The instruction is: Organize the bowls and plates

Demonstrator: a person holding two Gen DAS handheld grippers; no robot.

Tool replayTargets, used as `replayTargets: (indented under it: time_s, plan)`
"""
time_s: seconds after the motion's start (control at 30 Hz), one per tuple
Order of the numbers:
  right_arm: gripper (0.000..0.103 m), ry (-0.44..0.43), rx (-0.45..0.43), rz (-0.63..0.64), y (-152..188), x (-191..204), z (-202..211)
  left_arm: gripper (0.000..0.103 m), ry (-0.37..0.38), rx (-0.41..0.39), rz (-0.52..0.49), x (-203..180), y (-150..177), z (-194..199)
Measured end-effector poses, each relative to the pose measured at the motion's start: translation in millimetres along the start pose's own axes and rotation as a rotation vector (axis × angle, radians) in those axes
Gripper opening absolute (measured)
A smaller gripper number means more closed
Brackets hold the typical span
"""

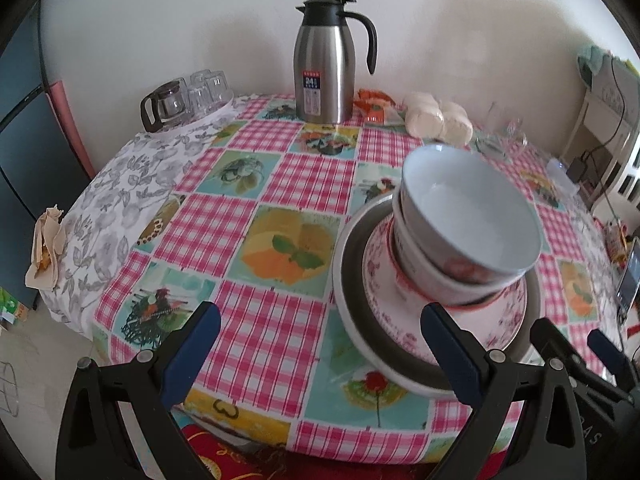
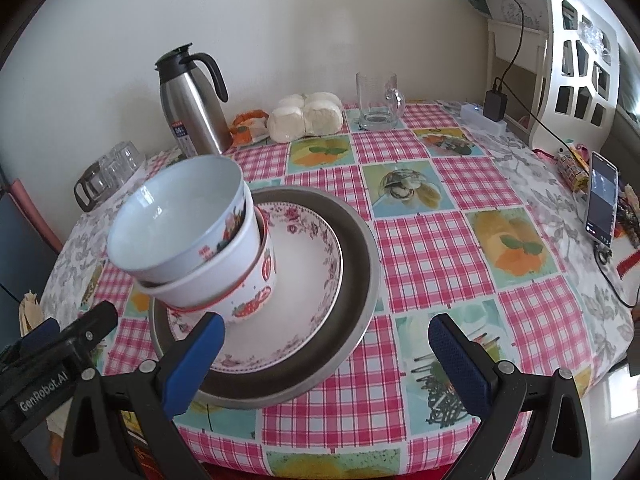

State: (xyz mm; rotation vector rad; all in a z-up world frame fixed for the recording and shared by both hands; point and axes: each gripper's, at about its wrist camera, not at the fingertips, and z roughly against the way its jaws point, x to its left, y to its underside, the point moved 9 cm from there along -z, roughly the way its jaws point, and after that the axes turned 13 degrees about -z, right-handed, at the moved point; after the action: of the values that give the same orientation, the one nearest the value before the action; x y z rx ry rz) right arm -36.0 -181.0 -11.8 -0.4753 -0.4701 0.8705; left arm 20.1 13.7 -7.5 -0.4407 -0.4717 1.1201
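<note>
A stack stands near the table's front edge: a large metal plate (image 2: pixel 360 280) (image 1: pixel 350 272) at the bottom, a floral plate (image 2: pixel 308 280) (image 1: pixel 508 320) on it, and two nested white bowls with red prints (image 2: pixel 180 220) (image 1: pixel 468 208) on the floral plate, leaning to one side. My left gripper (image 1: pixel 324 344) is open and empty, with the stack just right of its gap. My right gripper (image 2: pixel 328 348) is open and empty, with the stack at its left finger (image 2: pixel 196 360). Each gripper shows at the edge of the other's view.
A steel thermos jug (image 1: pixel 324 68) (image 2: pixel 192 112), upturned glasses with a glass pot (image 1: pixel 184 96), a bag of white buns (image 2: pixel 308 116), and a glass mug (image 2: pixel 378 100) stand at the back. A phone (image 2: pixel 602 200) and cables lie at the right. A white shelf (image 2: pixel 568 48) stands beyond.
</note>
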Motion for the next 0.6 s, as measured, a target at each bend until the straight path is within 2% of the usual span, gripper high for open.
replayTargets:
  time_s: [0.23,0.6]
  plan:
    - [0.103,0.032,0.029,0.011,11,-6,-4,0.1,0.004,0.067,-0.026,-5,15,-9]
    - [0.103,0.06,0.059,0.021,22,-12,-7,0.1,0.013,0.117,-0.012,-2,27,-13]
